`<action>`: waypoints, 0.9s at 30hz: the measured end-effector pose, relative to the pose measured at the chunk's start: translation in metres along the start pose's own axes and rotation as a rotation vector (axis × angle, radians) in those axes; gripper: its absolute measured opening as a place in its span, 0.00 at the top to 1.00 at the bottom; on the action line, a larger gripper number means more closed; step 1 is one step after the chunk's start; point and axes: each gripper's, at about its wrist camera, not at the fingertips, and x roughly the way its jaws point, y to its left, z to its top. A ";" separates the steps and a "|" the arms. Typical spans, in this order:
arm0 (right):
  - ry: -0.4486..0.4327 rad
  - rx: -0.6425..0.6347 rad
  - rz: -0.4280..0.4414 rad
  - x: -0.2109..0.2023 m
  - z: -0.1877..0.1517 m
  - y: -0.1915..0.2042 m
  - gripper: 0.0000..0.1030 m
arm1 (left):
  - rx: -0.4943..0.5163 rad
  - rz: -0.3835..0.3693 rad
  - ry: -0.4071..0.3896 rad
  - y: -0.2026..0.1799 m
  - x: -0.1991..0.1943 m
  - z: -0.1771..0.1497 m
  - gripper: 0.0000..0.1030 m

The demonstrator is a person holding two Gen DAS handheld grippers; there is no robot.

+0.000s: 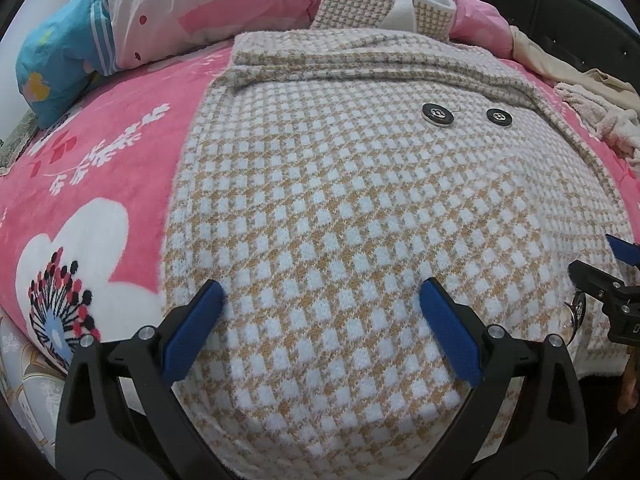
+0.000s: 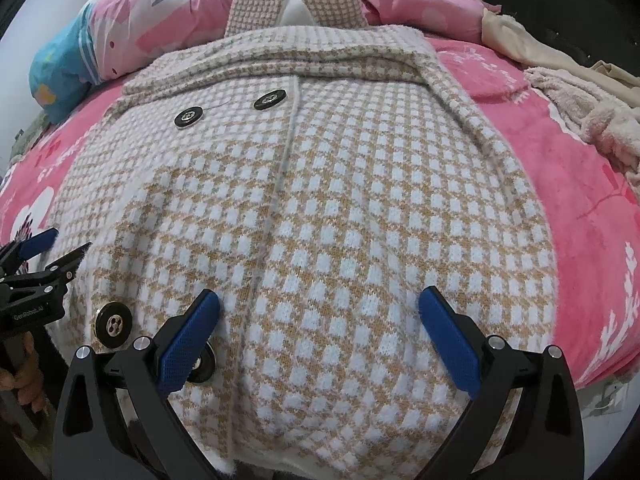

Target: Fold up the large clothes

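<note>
A tan-and-white houndstooth knit coat lies flat on a pink bed, collar at the far end, sleeves folded across its chest. It also shows in the right wrist view. Black buttons sit on its front. My left gripper is open and empty, just above the coat's near left part. My right gripper is open and empty above the near right part, next to a button. Each gripper shows at the edge of the other's view: the right gripper and the left gripper.
A pink floral blanket covers the bed. A pink and blue quilt is heaped at the far side. Beige and fluffy garments lie at the far right, by a dark headboard.
</note>
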 end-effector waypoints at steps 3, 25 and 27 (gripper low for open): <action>-0.001 0.001 -0.001 0.000 -0.001 0.001 0.06 | 0.001 0.000 0.000 0.000 0.000 0.000 0.08; 0.000 0.000 0.000 -0.001 -0.002 0.002 0.06 | 0.001 0.003 -0.002 0.000 -0.001 0.001 0.08; 0.000 0.000 0.000 -0.001 -0.002 0.003 0.06 | 0.001 0.003 -0.002 0.000 0.000 0.001 0.07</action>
